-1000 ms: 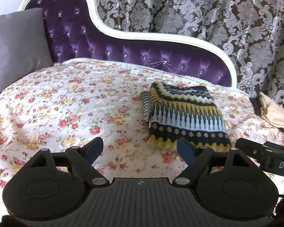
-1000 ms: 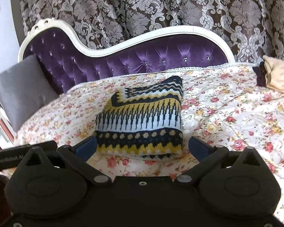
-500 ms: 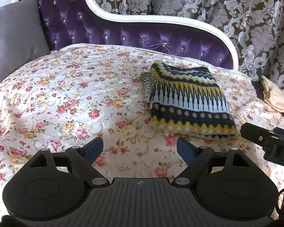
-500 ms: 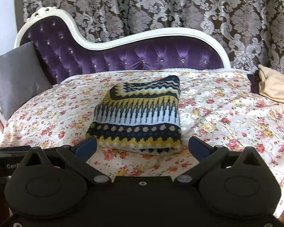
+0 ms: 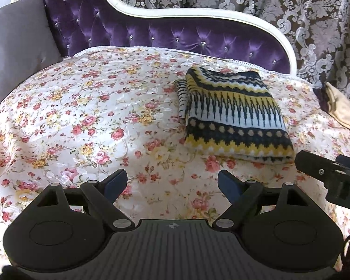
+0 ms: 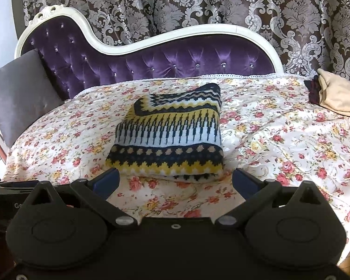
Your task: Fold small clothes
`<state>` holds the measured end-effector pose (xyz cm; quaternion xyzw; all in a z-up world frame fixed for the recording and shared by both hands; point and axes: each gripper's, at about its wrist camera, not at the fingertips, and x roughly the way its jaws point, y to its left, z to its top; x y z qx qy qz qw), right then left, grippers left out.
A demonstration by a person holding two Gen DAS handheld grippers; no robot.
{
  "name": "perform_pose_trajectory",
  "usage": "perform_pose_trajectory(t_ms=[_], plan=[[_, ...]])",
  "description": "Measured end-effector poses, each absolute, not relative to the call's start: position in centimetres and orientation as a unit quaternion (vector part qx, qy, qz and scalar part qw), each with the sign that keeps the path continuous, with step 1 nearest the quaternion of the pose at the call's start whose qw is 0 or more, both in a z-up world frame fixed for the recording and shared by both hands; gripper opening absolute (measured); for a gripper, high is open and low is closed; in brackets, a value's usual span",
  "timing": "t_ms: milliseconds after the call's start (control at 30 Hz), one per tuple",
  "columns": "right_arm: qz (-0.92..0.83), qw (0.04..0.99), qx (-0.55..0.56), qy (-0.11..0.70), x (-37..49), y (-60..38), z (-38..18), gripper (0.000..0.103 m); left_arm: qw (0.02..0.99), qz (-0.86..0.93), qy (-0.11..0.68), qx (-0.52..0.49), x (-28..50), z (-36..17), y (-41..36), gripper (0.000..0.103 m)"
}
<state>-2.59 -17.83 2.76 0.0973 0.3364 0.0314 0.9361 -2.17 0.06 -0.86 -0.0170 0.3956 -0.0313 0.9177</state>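
Observation:
A folded knit sweater (image 5: 235, 116) (image 6: 170, 137) with navy, yellow and white zigzag bands lies flat on the floral bedspread (image 5: 93, 116) (image 6: 280, 144). My left gripper (image 5: 172, 183) hangs open over bare bedspread, short of the sweater and to its left, nothing between its blue-tipped fingers. My right gripper (image 6: 176, 178) is open too, its fingers standing just before the sweater's near folded edge, apart from it. The right gripper's body (image 5: 331, 177) shows at the right edge of the left wrist view.
A purple tufted headboard (image 6: 175, 58) with a white frame runs behind the bed. A grey cushion (image 5: 18, 44) (image 6: 18, 86) leans at the left. A beige garment (image 6: 338, 95) (image 5: 343, 107) on something dark lies at the far right. Patterned curtains (image 6: 198, 4) hang behind.
Both views have pulled back and tipped slightly, so the sweater sits farther from the fingers, above all in the right view. The sweater itself has not moved; both grippers stay open.

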Motion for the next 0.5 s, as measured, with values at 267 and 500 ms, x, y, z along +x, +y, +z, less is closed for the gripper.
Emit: perform_pose_trajectory(t_ms=[267, 500], plan=[[0.028, 0.934, 0.098, 0.341, -2.30, -18.06, 2.82, 0.102, 0.918, -0.040, 0.394, -0.009, -2.10, -0.73, -0.27, 0.084], [0.029, 0.934, 0.097, 0.343, -2.10, -18.10, 2.78, 0.102, 0.917, -0.044, 0.395, -0.011, -1.98, -0.65, -0.37, 0.084]])
